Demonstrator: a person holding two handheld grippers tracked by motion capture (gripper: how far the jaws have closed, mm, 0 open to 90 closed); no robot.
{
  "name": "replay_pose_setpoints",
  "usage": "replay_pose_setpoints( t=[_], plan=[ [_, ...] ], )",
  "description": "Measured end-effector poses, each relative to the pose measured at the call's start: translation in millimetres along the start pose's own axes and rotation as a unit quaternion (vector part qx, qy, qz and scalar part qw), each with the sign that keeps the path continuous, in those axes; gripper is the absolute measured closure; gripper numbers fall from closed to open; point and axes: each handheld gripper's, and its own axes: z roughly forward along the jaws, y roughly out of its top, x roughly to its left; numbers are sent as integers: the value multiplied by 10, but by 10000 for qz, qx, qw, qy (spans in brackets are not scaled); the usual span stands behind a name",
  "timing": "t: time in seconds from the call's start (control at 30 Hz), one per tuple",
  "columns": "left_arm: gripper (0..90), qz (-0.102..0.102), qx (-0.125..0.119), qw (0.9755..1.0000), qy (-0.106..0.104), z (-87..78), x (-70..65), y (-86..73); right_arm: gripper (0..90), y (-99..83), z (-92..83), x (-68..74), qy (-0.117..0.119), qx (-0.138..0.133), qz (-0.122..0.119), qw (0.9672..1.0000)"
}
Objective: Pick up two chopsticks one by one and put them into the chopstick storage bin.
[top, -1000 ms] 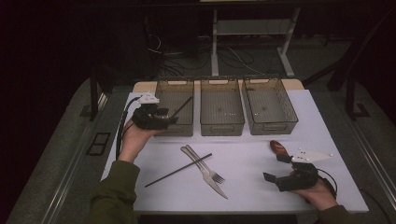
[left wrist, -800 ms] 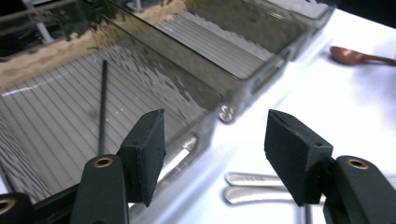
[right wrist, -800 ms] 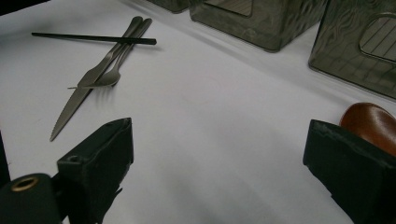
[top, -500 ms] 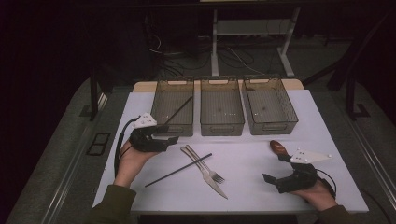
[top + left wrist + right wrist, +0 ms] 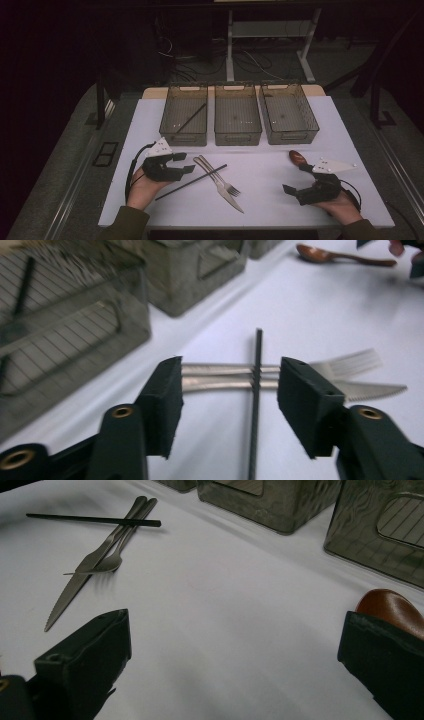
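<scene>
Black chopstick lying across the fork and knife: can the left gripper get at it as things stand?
Probably yes: the left gripper is open astride the chopstick, nothing between.

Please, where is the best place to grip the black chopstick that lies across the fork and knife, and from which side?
Probably from above, on the black chopstick where it bridges the fork and knife: there it is raised off the table. The left gripper already straddles it there, jaws open on either side of it.
</scene>
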Motion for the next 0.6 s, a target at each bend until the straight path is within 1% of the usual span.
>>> replay_pose_setpoints(
  t=[0.1, 0.23, 0.33, 0.4, 0.43, 0.53, 0.6],
  plan=[
    [492, 64, 57, 9999, -114, 9, -45, -81, 2, 0, 2, 4, -9, 12, 1, 10000],
    [591, 112, 132, 9997, -159, 3, -97, -176, 2, -2, 4, 13, -33, 33, -13, 10000],
    [646, 145, 188, 9995, -211, 2, -106, -216, 2, -3, 8, 18, -28, 35, -27, 10000],
    [666, 143, 245, 9991, -311, 32, -99, -238, 2, -3, 13, 19, -23, 34, -39, 10000],
    [676, 150, 303, 9989, -324, 55, -100, -247, 2, -2, 14, 20, -23, 44, -44, 10000],
    [701, 254, 520, 9976, -368, 114, -109, -265, 2, -3, 19, 23, -28, 60, -49, 10000],
    [716, 252, 556, 9974, -381, 141, -114, -271, 2, -4, 20, 25, -28, 63, -55, 10000]
  ],
)
